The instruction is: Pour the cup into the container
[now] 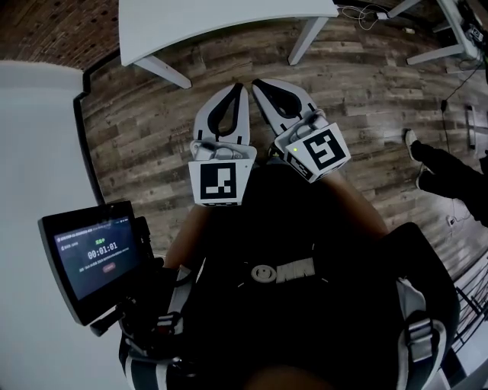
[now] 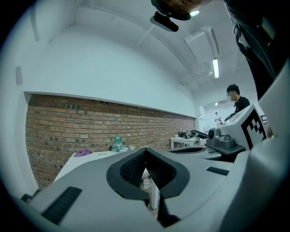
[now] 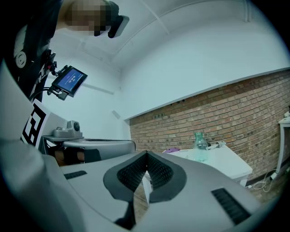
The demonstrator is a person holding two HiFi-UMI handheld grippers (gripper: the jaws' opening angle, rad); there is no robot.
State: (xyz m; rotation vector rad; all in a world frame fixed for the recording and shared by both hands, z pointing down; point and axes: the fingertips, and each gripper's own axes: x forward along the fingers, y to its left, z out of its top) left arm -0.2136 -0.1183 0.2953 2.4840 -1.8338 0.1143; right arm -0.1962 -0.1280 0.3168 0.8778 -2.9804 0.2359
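I hold both grippers close to my body, pointing at a white table [image 1: 229, 23] across the wooden floor. My left gripper [image 1: 239, 87] is shut with nothing between its jaws, and my right gripper [image 1: 258, 84] beside it is shut and empty too. In the left gripper view the left gripper [image 2: 145, 150] aims at the table [image 2: 90, 158], where a clear greenish bottle [image 2: 118, 144] and a purple thing [image 2: 83, 153] stand. The right gripper [image 3: 147, 154] sees the same bottle [image 3: 200, 146] on the table [image 3: 226, 165]. I cannot make out a cup.
A small screen [image 1: 91, 255] on a mount sits at my left side. Another person's leg and shoe [image 1: 446, 167] are at the right on the floor. A brick wall [image 2: 68, 131] runs behind the table. A second table [image 2: 183, 141] and a standing person [image 2: 236, 102] are far off.
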